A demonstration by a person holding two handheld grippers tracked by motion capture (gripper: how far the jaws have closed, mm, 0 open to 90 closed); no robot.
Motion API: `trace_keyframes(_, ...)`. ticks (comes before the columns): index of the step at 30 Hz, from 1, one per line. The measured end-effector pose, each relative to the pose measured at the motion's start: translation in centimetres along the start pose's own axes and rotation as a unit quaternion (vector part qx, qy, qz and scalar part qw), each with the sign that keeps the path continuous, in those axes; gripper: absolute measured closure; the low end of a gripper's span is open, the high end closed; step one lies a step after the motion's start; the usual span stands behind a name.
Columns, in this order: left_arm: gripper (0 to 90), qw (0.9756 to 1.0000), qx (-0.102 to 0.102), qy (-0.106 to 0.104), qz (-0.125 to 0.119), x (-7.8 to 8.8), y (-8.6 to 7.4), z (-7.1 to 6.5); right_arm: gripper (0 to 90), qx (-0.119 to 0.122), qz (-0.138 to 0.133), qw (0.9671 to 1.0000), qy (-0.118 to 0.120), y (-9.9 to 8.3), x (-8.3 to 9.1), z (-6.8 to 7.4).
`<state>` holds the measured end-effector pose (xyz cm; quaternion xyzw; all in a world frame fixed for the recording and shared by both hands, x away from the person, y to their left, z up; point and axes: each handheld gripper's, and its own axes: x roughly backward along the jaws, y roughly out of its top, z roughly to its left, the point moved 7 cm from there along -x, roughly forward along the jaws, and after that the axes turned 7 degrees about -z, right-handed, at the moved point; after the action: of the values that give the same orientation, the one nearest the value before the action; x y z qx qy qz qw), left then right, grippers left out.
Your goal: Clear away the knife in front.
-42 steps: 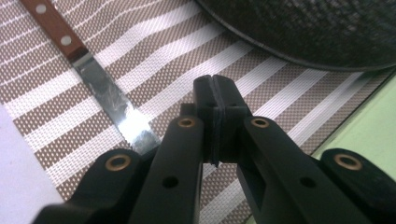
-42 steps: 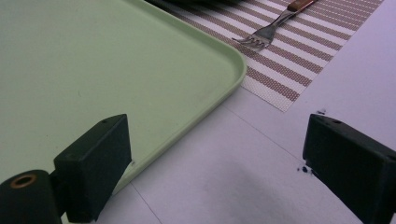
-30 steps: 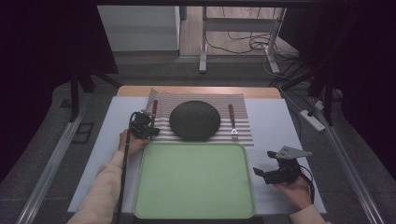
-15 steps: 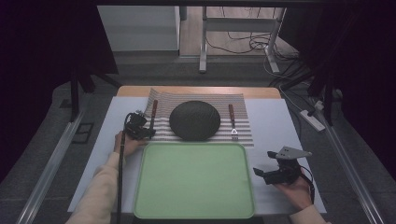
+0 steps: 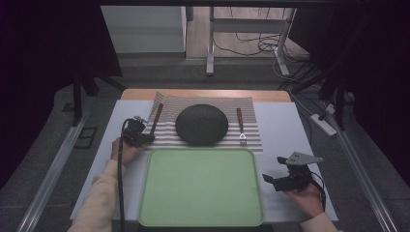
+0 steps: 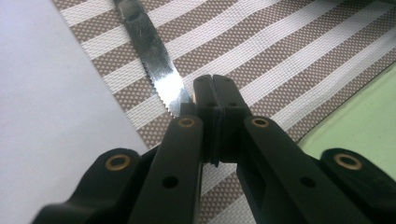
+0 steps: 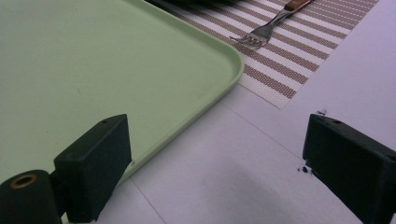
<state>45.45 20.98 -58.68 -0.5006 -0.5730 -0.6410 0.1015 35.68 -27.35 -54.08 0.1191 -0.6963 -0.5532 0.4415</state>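
Displacement since the earlier frame: left gripper (image 5: 138, 133) has slid slightly toward the knife (image 6: 154, 65), jaws pressed together on nothing. Knife blade tip lies on the striped placemat (image 6: 299, 60), just beside the jaw tips. Right gripper (image 7: 219, 154) unmoved, jaws wide.

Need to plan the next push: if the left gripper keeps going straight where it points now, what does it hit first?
Probably the knife: the shut left gripper points along the striped placemat with the serrated blade just beside its tips. Slightly off-line, it may slide past over bare mat.
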Motion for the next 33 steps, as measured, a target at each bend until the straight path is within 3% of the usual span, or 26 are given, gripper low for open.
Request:
trace_keyframes(14, 88.8, 0.9996, 0.007, 0.029, -0.002, 0.8, -0.6, 1.6, 7.7, -0.001, 0.000, 1.0000, 0.000, 0.0, 0.0, 0.0)
trace_keyframes(33, 88.9, 0.9992, 0.018, 0.035, -0.008, 1.3, -1.1, 2.7, 7.8, -0.001, 0.001, 1.0000, 0.000, 0.0, 0.0, -0.1)
